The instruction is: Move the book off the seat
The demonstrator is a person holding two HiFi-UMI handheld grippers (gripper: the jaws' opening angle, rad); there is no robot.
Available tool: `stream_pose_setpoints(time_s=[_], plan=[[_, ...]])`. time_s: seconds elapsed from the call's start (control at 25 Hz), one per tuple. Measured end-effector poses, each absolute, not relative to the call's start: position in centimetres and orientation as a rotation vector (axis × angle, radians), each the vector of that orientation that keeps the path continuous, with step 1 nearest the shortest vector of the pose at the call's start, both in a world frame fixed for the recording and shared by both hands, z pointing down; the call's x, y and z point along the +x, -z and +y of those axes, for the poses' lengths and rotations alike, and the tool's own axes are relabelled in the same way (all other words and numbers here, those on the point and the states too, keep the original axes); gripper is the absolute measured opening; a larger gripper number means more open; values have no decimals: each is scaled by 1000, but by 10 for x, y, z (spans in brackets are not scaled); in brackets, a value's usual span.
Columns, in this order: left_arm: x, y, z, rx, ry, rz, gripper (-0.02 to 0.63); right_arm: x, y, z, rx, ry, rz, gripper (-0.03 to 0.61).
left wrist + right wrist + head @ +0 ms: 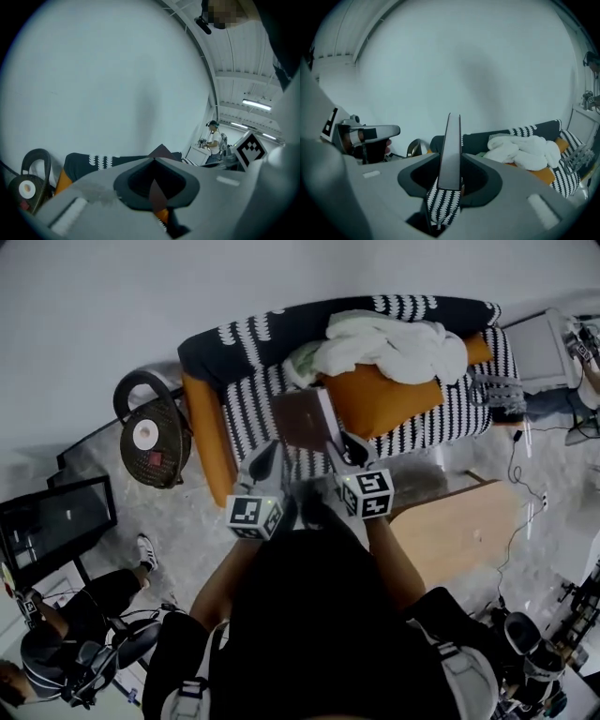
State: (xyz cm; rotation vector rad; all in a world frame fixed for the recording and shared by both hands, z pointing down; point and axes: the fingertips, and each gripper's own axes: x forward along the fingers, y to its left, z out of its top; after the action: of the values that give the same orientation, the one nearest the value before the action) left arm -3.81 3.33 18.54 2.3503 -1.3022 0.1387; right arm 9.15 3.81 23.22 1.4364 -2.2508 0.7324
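Note:
A thin book with a dark brown cover (305,418) hangs in the air over the black-and-white striped sofa seat (427,423), held from both sides. My left gripper (272,456) is shut on its left edge; in the left gripper view a brown corner of the book (161,152) rises above the jaws of the left gripper (157,197). My right gripper (345,448) is shut on the book's right edge. In the right gripper view the book (451,145) stands edge-on between the jaws of the right gripper (450,180).
On the sofa lie an orange cushion (389,399) and a heap of white cloth (389,343). A round dark side table (150,437) stands at the sofa's left end. A pale wooden table (459,521) is at my right. A person sits by a monitor (56,521) at lower left.

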Motion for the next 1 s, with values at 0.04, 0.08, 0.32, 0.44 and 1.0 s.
stream_pose_setpoints(time_s=[0.04,0.08,0.32,0.44,1.0], plan=[[-36,-178,34,2364,-134,-1297,2,93,-222,40,1450,-720,-2262,149],[-36,-172,36,2372,-128,-1291,2,94,-212,43,1463,-710,-2274,149],[-38,-147,46,2429,-70,-1273,2,88,-161,64,1516,-639,-2371,149],[-41,-138,51,2475,-70,-1268,2,82,-148,73,1510,-598,-2396,149],[-24,-132,67,2556,-89,-1188,0,78,-150,87,1513,-584,-2373,149]])
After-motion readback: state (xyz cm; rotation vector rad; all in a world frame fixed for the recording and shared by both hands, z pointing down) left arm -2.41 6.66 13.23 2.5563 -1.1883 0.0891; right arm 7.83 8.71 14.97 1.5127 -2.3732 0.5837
